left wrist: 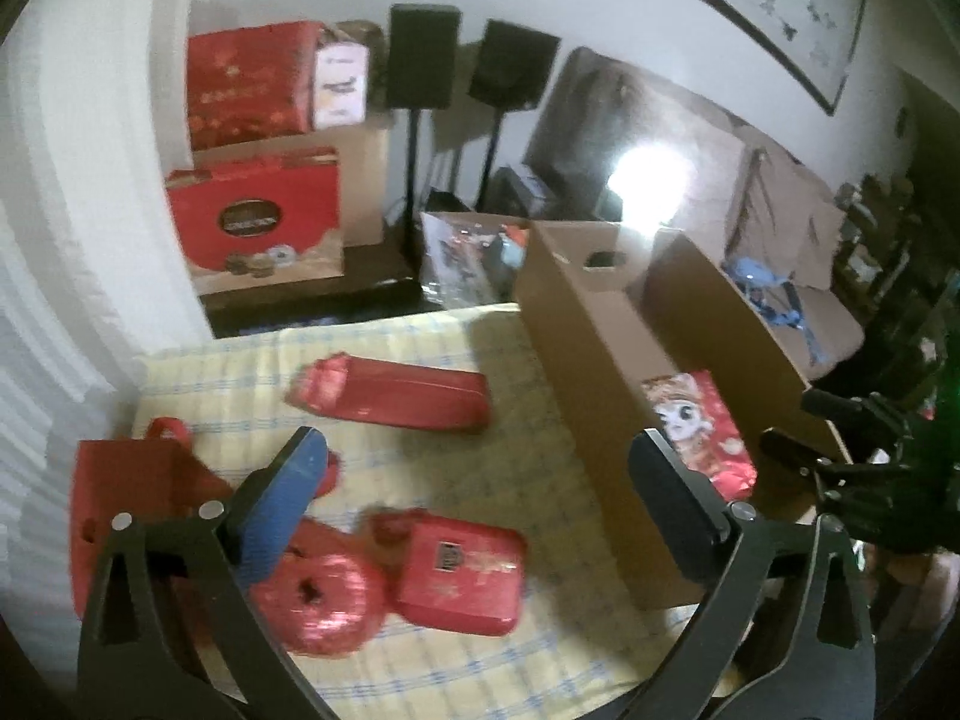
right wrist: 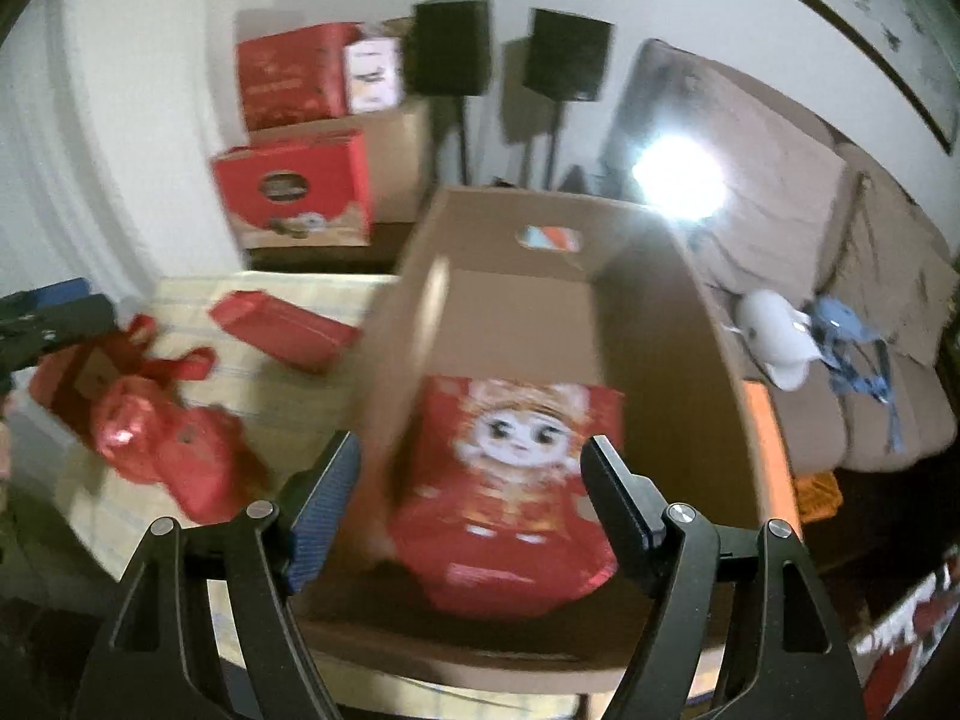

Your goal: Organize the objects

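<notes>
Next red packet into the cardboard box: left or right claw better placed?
Left, probably. The left claw is open and empty, right over the red packets on the checked cloth. The right claw is open over the cardboard box, above the cartoon bag already inside.

packet [right wrist: 510, 480] in box [right wrist: 708, 360] | pouches [left wrist: 390, 396] left of box, on table [left wrist: 510, 648]

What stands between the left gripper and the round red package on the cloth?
Nothing visible does. The left gripper is open above the round red package, with only bare checked cloth around.
</notes>
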The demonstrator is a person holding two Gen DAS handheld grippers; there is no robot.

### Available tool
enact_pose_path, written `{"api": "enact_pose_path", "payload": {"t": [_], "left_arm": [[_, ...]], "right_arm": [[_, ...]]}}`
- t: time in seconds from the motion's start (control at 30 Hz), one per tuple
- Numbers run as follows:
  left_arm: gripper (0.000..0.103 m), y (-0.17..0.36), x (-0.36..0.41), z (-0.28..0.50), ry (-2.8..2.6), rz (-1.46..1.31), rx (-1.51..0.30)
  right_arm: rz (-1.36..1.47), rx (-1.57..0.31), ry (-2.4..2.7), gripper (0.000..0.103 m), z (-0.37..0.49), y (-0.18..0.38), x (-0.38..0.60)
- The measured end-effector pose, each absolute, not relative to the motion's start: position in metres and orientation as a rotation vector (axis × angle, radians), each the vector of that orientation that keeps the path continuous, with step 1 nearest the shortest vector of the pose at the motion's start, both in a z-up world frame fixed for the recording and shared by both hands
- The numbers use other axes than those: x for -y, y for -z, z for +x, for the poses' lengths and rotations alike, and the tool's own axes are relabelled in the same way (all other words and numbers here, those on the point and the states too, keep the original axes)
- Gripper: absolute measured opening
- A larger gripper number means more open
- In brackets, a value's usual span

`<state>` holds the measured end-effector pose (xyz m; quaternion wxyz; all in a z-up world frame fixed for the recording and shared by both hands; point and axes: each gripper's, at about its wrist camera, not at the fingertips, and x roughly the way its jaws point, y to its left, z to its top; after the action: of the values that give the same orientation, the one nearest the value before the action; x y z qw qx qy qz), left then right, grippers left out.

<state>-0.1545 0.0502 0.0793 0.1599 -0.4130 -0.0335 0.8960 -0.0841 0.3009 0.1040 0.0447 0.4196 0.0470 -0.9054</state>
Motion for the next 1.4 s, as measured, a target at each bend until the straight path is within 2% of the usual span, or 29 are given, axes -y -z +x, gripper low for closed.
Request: {"api": "enact_pose_path", "payload": {"t": [0.5, 0.73, 0.87, 1.03, 1.23, 1.4], "left_arm": [[0.101, -0.073, 0.014, -0.175, -2.654, -1.259, 0.151], [0.101, -0.073, 0.035, -0.197, -2.666, -1.307, 0.145], [0.101, -0.066, 0.038, -0.222, -2.627, -1.393, 0.130], [0.091, -0.042, 0.037, -0.264, -2.519, -1.583, 0.140], [0.080, -0.013, 0.029, -0.300, -2.413, -1.734, 0.136], [0.074, 0.009, 0.018, -0.324, -2.339, -1.822, 0.140]], "right_arm": [[1.176, -0.254, 2.576, 0.077, -0.120, -0.108, -0.200], [1.189, -0.318, 2.525, 0.074, -0.145, -0.089, -0.161], [1.239, -0.274, 2.508, 0.073, -0.165, -0.075, -0.153], [1.362, -0.160, 2.492, 0.059, -0.197, -0.055, -0.153], [1.478, -0.139, 2.507, 0.047, -0.226, -0.034, -0.152], [1.533, -0.122, 2.516, 0.046, -0.239, -0.020, -0.153]]}}
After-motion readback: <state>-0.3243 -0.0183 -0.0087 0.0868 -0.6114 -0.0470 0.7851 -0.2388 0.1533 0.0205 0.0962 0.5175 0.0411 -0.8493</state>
